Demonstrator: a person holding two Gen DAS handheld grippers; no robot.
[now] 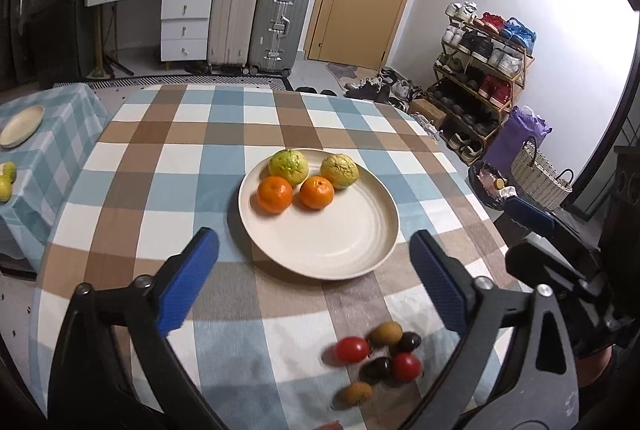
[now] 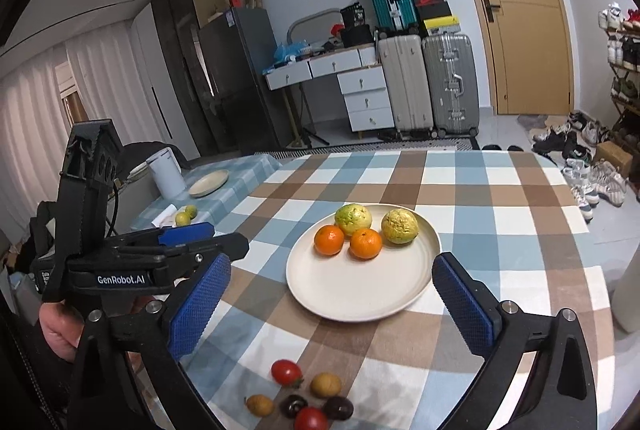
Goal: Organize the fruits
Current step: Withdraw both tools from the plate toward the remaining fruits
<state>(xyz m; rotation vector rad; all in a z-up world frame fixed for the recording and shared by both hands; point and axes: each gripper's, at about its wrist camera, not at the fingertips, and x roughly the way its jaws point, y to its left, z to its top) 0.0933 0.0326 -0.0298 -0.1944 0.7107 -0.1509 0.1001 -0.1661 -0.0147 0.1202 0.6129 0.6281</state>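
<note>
1. Cream-coloured plate (image 1: 352, 254) sits mid-table on the checked cloth (image 1: 168, 158), w/ two oranges (image 1: 275, 193) and two green-yellow guavas (image 1: 289, 166) bunched at its far edge; near half of the plate is bare.
2. Small fruits lie loose on the cloth just in front of the plate: two cherry tomatoes (image 1: 352, 349), two tan longan-like fruits (image 1: 385, 334), two dark round ones (image 1: 409, 342), close together, some touching.
3. Left gripper (image 1: 314, 266) hangs above the plate's near rim, released, jaws spread wide, nothing between them. Right gripper (image 2: 330, 294) likewise wide apart and empty, approx. over the same rim; the left tool shows at its left side in the right wrist view.
4. Risk, judged: the small fruits are round and smooth, so a pinch off-centre could squirt one out and send it rolling toward the table edge.
5. Risk: cluster is tight, so fingers (image 2: 200, 306) coming down around one piece may knock its neighbours.
6. Risk: tomatoes are soft; too hard a squeeze would likely split the skin.
7. Risk: both tools are near each other, so they could collide if both reach for the pile.
8. A second plate (image 2: 209, 182) and two limes (image 2: 186, 215) sit on a side table, well apart.
</note>
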